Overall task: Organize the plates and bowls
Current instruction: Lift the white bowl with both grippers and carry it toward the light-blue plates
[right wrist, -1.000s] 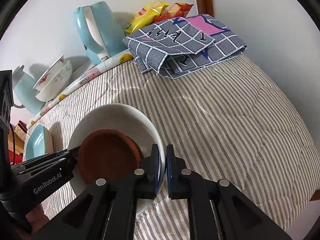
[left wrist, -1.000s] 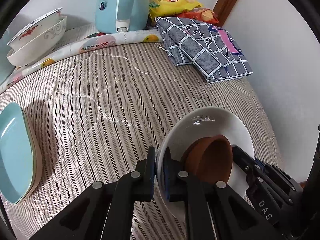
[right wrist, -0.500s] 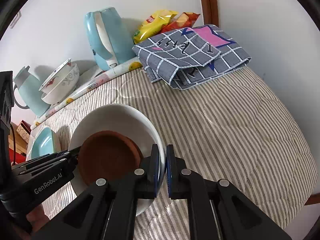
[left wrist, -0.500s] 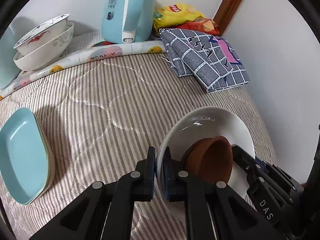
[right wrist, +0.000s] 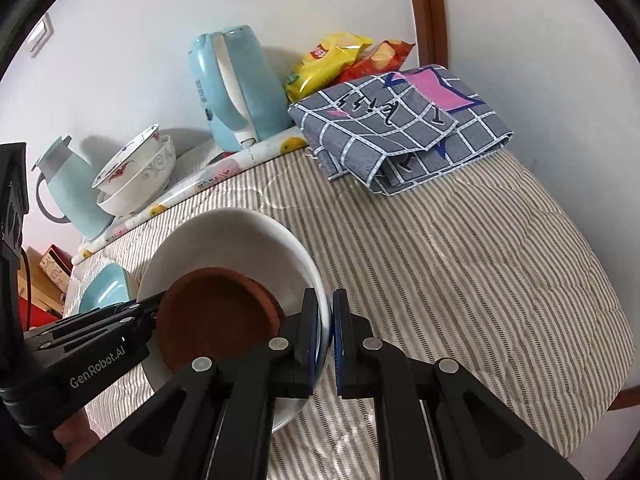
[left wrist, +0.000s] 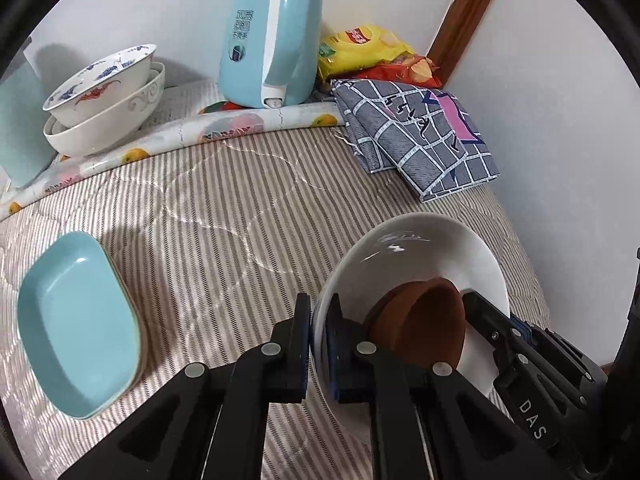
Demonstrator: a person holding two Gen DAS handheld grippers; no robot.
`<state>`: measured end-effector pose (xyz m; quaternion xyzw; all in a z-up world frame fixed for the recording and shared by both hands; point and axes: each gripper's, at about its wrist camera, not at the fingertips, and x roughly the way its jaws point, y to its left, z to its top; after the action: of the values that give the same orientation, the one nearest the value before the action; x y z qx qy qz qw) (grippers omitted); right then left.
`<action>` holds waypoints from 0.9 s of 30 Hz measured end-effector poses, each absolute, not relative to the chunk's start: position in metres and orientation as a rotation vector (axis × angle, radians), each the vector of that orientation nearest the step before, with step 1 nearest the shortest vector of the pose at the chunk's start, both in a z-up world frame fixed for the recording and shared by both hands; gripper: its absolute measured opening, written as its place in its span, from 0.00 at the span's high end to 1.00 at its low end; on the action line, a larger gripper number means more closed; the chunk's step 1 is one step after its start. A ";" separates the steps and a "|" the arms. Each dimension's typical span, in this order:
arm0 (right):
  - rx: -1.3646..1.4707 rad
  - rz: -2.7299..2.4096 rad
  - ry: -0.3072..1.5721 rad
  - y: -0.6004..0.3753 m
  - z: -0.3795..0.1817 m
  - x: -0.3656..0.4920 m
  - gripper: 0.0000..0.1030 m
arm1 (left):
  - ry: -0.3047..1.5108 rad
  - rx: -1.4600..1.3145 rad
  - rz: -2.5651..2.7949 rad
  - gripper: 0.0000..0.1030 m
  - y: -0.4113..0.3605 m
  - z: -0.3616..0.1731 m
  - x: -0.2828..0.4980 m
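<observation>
I have the white plate [left wrist: 404, 264] pinched by both tools at once. The left gripper [left wrist: 319, 344] is closed narrow on its near rim at the bottom centre of the left wrist view, and the right gripper [right wrist: 331, 336] is clamped on the opposite rim at the bottom centre of the right wrist view. The brown bowl [left wrist: 424, 324] sits inside the plate, tipped toward the low side between the two tools.

Over the last second the whole scene has slid down and toward me in both views. The kettle [left wrist: 272, 36] now shows nearly whole at the top of the left view, where before its top was cut off. The stacked patterned bowls [left wrist: 106, 96] have moved in from the upper left edge, and the teal dish [left wrist: 76, 332] at the lower left is seen in full. In the right view a pale jug [right wrist: 64, 184] has come into view at the middle left. The plate itself keeps its place against my fingers, so the grip has not slipped.

I read that as the plate being up off the striped cloth [left wrist: 224, 216] and carried, with the view opening toward the back left. My guess is that I am taking plate and bowl toward the other crockery, probably the teal dish or the bowl stack. The folded checked cloth [right wrist: 400, 136] and the snack bags [right wrist: 344, 56] at the upper right lie well apart from that path. The tilt of the brown bowl is my worry: it could slide if I tip further.
</observation>
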<state>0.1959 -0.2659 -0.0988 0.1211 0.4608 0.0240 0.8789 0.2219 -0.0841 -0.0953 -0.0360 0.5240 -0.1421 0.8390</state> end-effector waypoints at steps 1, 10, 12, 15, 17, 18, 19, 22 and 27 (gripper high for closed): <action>0.253 0.053 0.959 -0.264 -0.098 0.196 0.93 | 1.108 -0.077 -0.300 0.93 -0.083 -0.095 0.222; 0.250 0.070 0.948 -0.250 -0.089 0.198 0.93 | 1.092 -0.089 -0.286 0.93 -0.067 -0.085 0.221; 0.247 0.073 0.944 -0.247 -0.088 0.198 0.93 | 1.088 -0.088 -0.283 0.93 -0.064 -0.084 0.220; 0.246 0.078 0.940 -0.244 -0.085 0.197 0.93 | 1.083 -0.086 -0.281 0.93 -0.061 -0.081 0.219; 0.247 0.082 0.936 -0.242 -0.083 0.197 0.93 | 1.079 -0.088 -0.278 0.93 -0.058 -0.078 0.218; 0.247 0.084 0.935 -0.241 -0.082 0.196 0.93 | 1.077 -0.089 -0.278 0.93 -0.057 -0.078 0.218; 0.245 0.085 0.932 -0.240 -0.081 0.196 0.93 | 1.075 -0.089 -0.277 0.93 -0.056 -0.077 0.217; 0.249 0.091 0.932 -0.237 -0.079 0.195 0.93 | 1.074 -0.090 -0.271 0.93 -0.053 -0.075 0.216; 0.250 0.101 0.928 -0.233 -0.078 0.193 0.93 | 1.066 -0.090 -0.269 0.93 -0.048 -0.071 0.213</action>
<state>0.1928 -0.2333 -0.0776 0.1203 0.4461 0.0488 0.8855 0.2125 -0.0477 -0.0711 -0.0427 0.5065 -0.1278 0.8517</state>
